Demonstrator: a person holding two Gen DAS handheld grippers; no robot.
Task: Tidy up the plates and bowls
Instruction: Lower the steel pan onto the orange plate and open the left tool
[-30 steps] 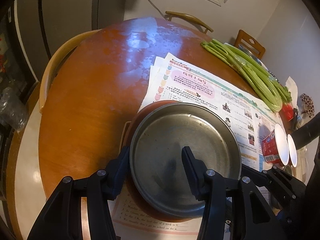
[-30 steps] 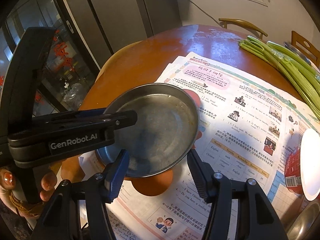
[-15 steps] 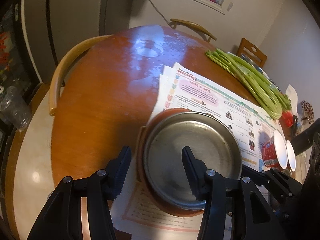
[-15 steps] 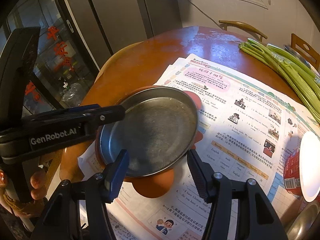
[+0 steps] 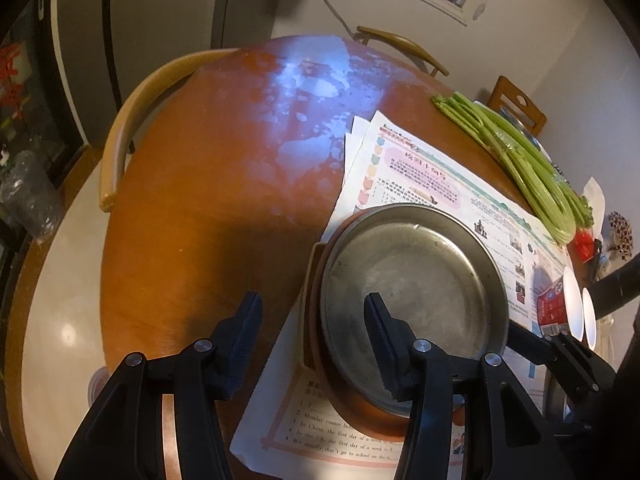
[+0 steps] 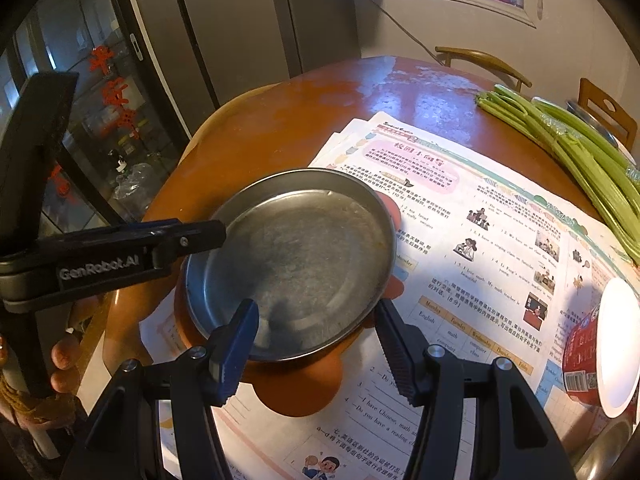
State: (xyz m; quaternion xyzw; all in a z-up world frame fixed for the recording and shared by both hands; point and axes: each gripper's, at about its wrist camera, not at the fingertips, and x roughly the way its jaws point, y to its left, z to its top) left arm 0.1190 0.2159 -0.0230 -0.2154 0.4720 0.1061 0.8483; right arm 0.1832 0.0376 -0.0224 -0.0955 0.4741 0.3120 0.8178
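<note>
From your left wrist camera, your left gripper [image 5: 312, 340] had its jaws apart, empty, at the near rim of the steel plate [image 5: 416, 276], which sat on an orange plate [image 5: 316, 344] largely hidden beneath it. From your right wrist camera, your right gripper [image 6: 316, 344] was likewise spread and empty; paper cups [image 6: 600, 344] were cut off at right.

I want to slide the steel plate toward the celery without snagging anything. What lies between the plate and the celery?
Only the printed worksheets lie flat between the steel plate and the celery, seen in both wrist views.
</note>
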